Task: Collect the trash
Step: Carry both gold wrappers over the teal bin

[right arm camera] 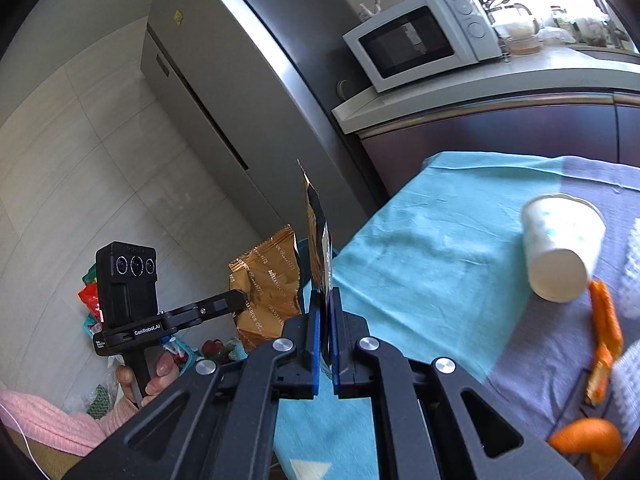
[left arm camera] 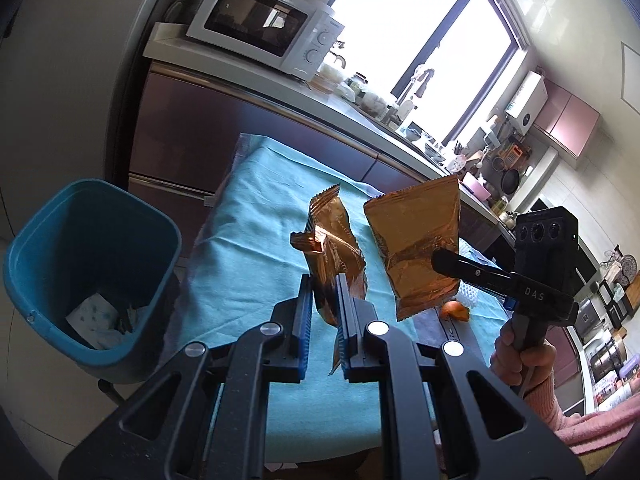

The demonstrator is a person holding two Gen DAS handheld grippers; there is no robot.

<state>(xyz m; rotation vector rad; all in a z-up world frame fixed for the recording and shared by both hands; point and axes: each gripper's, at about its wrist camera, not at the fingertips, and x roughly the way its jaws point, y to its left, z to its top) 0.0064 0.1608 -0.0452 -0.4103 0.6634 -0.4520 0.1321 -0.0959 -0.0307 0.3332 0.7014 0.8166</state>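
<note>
Landmark: the blue bin (left arm camera: 92, 264), left of the table (left arm camera: 248, 264) and below its edge.

Left claw (left arm camera: 323, 300): jaws narrow, pinching a crumpled gold wrapper (left arm camera: 332, 248) by its lower part. Wrapper hangs in the air over the teal cloth, right of the bin, not yet above its mouth.

Right claw (right arm camera: 325, 308): jaws narrow, clamped on a second wrapper (right arm camera: 318, 240), which stands upright from the fingers, farther right of the bin than the first.

Farther right again, on the table: a paper cup (right arm camera: 560, 248) lying on its side, orange peel (right arm camera: 604, 320) beside it, more peel at the near edge.

Risks, as I judge them:
- Foil is slick and light; a thin pinch may slip during the swing toward the bin.
- Wrappers hang near each other; they could snag or foul if both claws move together.
- Release short of the rim drops the wrapper on the floor.

Bin contents: crumpled white paper with blue dots (left arm camera: 94, 312) at the bottom, some darker scraps beside it; otherwise mostly hollow. Whether anything is in the cup I cannot tell.
</note>
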